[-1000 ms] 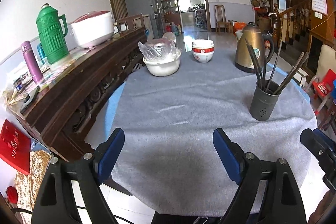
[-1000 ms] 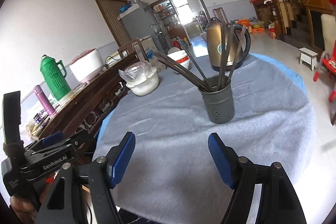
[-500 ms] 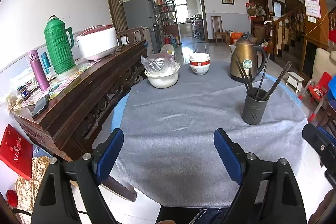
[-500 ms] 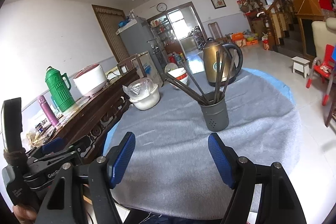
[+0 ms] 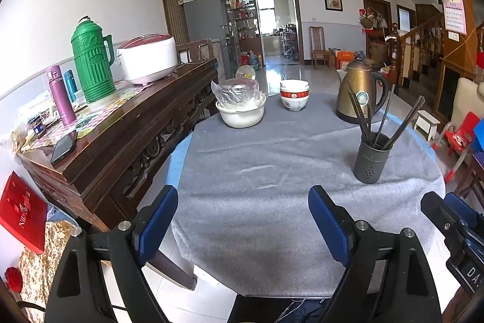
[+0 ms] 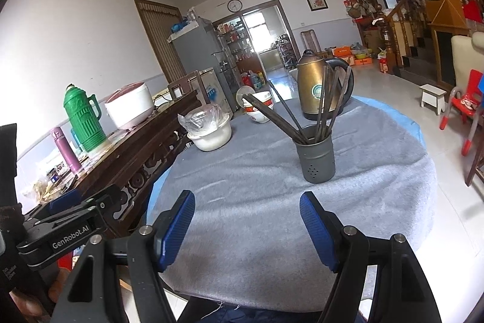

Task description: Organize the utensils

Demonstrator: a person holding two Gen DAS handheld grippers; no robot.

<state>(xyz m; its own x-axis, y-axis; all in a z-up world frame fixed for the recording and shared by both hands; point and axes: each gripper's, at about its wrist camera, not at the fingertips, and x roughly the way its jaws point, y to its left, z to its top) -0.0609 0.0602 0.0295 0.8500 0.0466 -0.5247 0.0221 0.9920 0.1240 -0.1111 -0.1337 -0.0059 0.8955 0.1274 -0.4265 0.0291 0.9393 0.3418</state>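
Observation:
A dark grey holder (image 5: 371, 159) (image 6: 316, 155) stands upright on the round table (image 5: 272, 159), right of middle, with several dark chopsticks (image 5: 357, 111) (image 6: 325, 99) fanned out of it. My left gripper (image 5: 242, 220) hangs open over the table's near edge, with nothing between its blue pads. My right gripper (image 6: 246, 223) is also open and empty, short of the holder. Each gripper shows at the edge of the other's view: the right one (image 5: 453, 220) at the lower right, the left one (image 6: 75, 220) at the lower left.
A brass kettle (image 5: 358, 91) stands behind the holder. A white basin (image 5: 240, 114) covered in plastic and stacked bowls (image 5: 294, 94) sit at the table's far side. A wooden sideboard (image 5: 121, 126) on the left carries a green thermos (image 5: 92, 62), rice cooker (image 5: 148, 58) and phone (image 5: 63, 146).
Both grippers have drawn back and up from the table, so the holder and the dishes look smaller and farther. Both stay open and empty.

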